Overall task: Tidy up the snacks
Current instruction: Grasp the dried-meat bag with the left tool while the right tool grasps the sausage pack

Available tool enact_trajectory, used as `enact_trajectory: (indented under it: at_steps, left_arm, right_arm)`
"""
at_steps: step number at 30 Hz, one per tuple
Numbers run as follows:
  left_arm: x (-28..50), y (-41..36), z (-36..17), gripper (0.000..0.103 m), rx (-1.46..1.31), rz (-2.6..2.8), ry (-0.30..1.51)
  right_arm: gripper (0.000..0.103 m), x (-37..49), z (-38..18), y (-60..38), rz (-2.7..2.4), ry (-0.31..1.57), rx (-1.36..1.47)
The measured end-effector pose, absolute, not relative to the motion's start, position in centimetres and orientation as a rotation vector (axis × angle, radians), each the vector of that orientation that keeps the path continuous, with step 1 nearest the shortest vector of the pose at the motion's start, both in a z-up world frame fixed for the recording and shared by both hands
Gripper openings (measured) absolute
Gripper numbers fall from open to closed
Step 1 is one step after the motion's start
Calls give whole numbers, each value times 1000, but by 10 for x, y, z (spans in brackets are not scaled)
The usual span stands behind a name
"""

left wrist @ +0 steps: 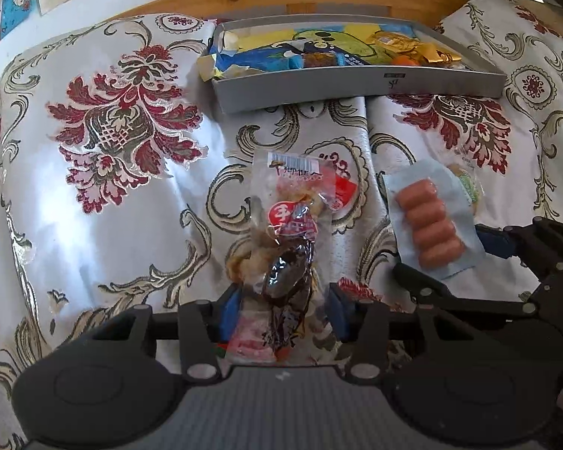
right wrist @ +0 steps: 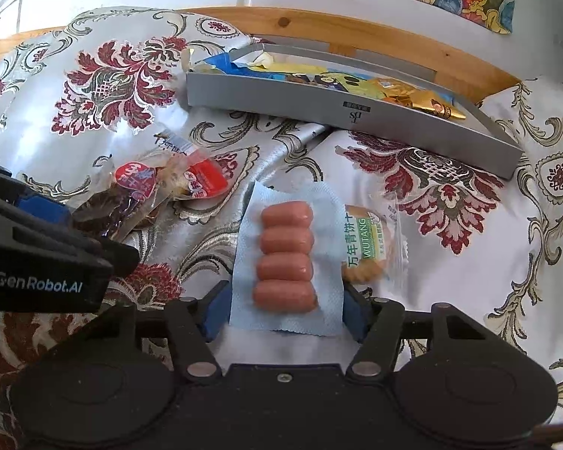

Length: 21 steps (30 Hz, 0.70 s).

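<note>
Glossy brocade cloth (left wrist: pixel 105 225), matt grey box (left wrist: pixel 356 88), shiny plastic packets (left wrist: pixel 292 225)

both grippers low, side by side: left gripper (left wrist: pixel 281 311) and right gripper (right wrist: pixel 283 311) each clamped.

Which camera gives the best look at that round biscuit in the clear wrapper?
The right wrist view: the biscuit lies unobstructed, label readable. In the left wrist view the sausage pack hides most of it.

Left claw (left wrist: pixel 283 311) gripping clear snack packet (left wrist: pixel 292 225), sausage pack (left wrist: pixel 429 225) beside
</note>
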<state>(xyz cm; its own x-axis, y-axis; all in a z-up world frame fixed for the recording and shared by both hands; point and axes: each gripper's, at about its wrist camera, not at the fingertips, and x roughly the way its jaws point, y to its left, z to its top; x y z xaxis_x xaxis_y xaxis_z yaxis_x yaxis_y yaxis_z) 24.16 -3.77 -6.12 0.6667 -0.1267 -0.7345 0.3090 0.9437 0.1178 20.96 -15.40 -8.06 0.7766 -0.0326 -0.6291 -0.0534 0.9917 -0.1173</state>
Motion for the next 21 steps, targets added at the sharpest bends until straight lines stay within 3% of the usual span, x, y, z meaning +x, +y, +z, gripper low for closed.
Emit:
enact_trajectory:
  at_steps: [21]
  left_arm:
    - [234, -38, -44, 49, 197, -181, 774]
  right_arm:
    - [56, 199, -81, -138, 5, 602, -392]
